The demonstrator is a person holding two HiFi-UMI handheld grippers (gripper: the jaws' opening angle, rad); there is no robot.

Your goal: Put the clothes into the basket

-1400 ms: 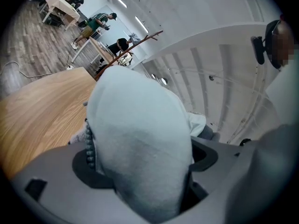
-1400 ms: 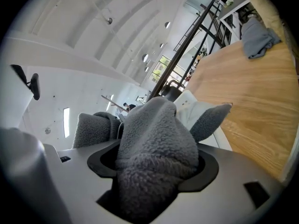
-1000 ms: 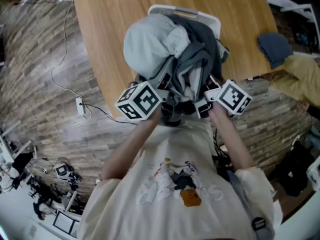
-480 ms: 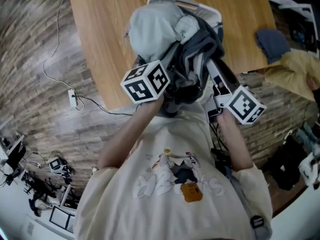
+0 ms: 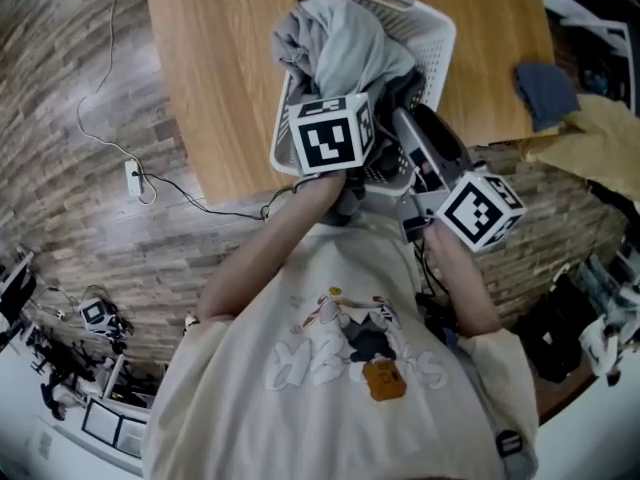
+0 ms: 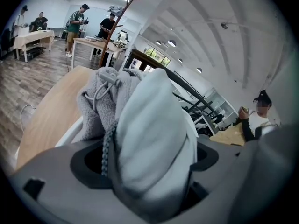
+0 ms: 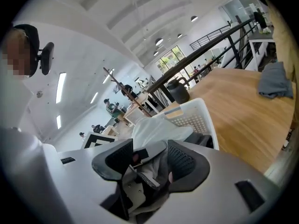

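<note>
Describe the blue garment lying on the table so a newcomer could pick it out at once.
Find the wooden table with the white basket heaped with clothes. At the table's right edge in the head view, apart from the basket, lies a crumpled dark blue garment. Unlike the others, it lies alone on bare wood, beside a yellow cloth.

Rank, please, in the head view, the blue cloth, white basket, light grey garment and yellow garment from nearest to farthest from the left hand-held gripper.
1. Light grey garment, between its jaws.
2. White basket, directly under it.
3. Blue cloth, at the table's right edge.
4. Yellow garment, past that edge, far right.
</note>
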